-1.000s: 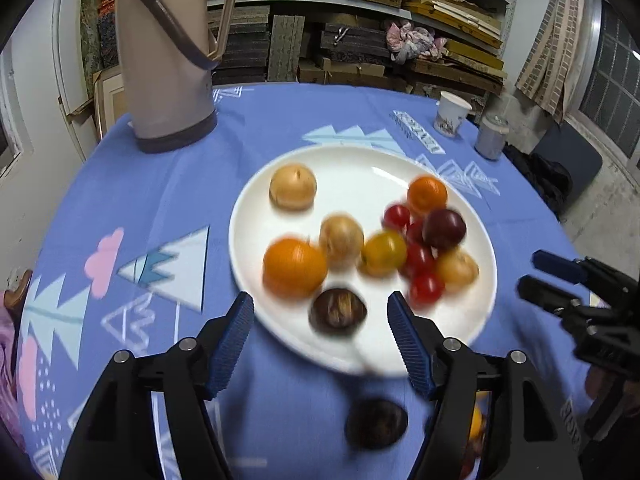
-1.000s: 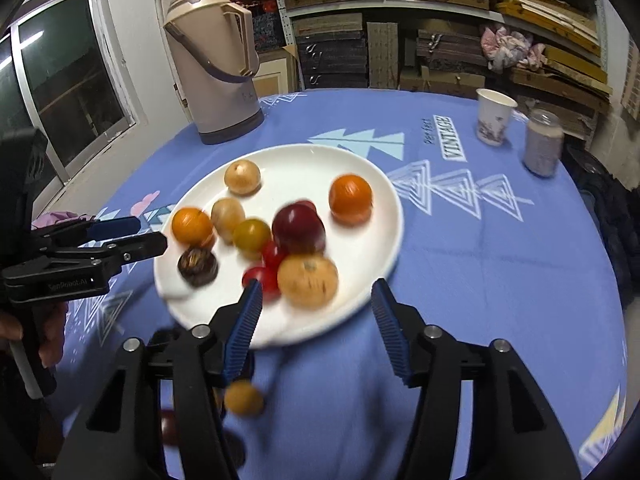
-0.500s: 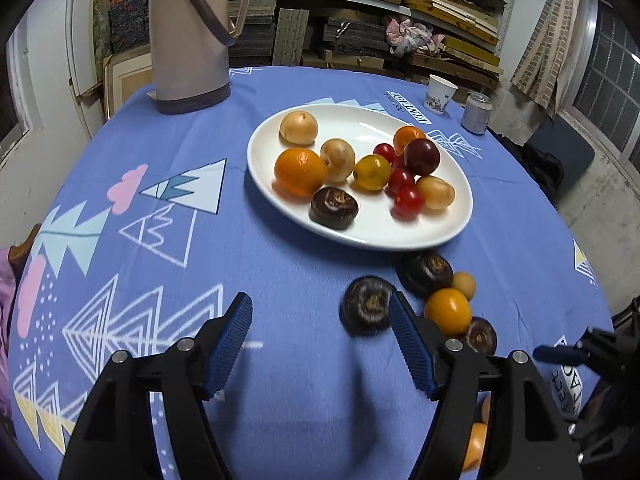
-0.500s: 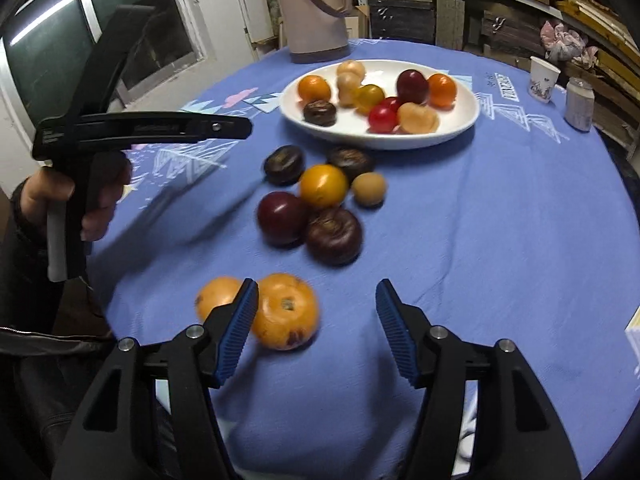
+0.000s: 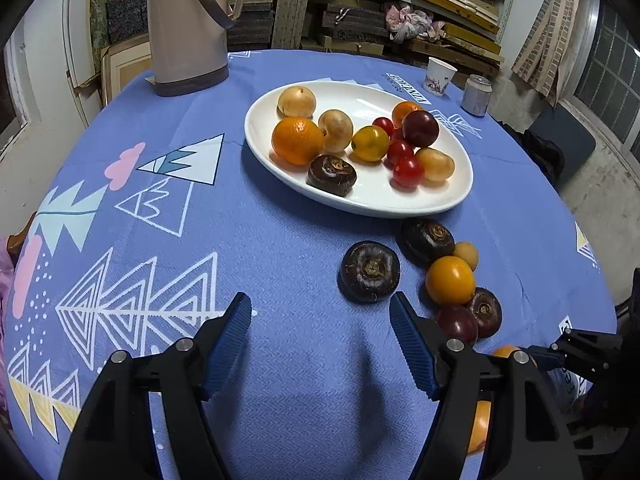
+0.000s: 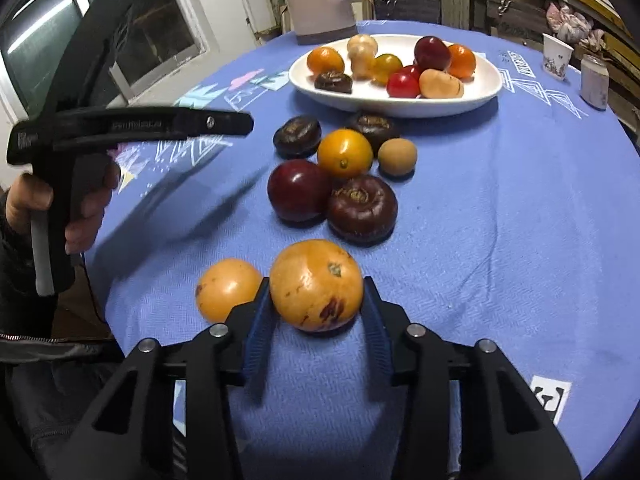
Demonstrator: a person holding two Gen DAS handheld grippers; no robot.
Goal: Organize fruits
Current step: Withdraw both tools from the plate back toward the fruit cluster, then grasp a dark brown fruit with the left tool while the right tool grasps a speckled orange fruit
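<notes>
Right gripper (image 6: 316, 300): its jaws are closing around a large orange fruit (image 6: 316, 285), both blue pads (image 6: 259, 320) touching its sides as it sits on the cloth.
Left gripper (image 5: 320, 328): its jaws are standing released over bare tablecloth (image 5: 280, 240), nothing between them; in the right wrist view a hand (image 6: 60, 208) is gripping its black handle.
Large orange fruit: it is lying at the near edge of the table, just beside a smaller orange fruit (image 6: 228, 288).
Loose group: 6 pieces are sitting between the plate and the near edge, among them a dark water chestnut (image 5: 370, 271), a yellow-orange tomato (image 5: 450, 280), a dark red plum (image 6: 299, 190) and a small tan longan (image 6: 397, 157).
White plate (image 5: 440, 204): it is holding an orange (image 5: 297, 140), cherry tomatoes (image 5: 408, 171) and other fruit.
Far side: a beige thermos (image 5: 186, 28), a paper cup (image 5: 439, 76) and a can (image 5: 475, 95) are standing on the cloth.
</notes>
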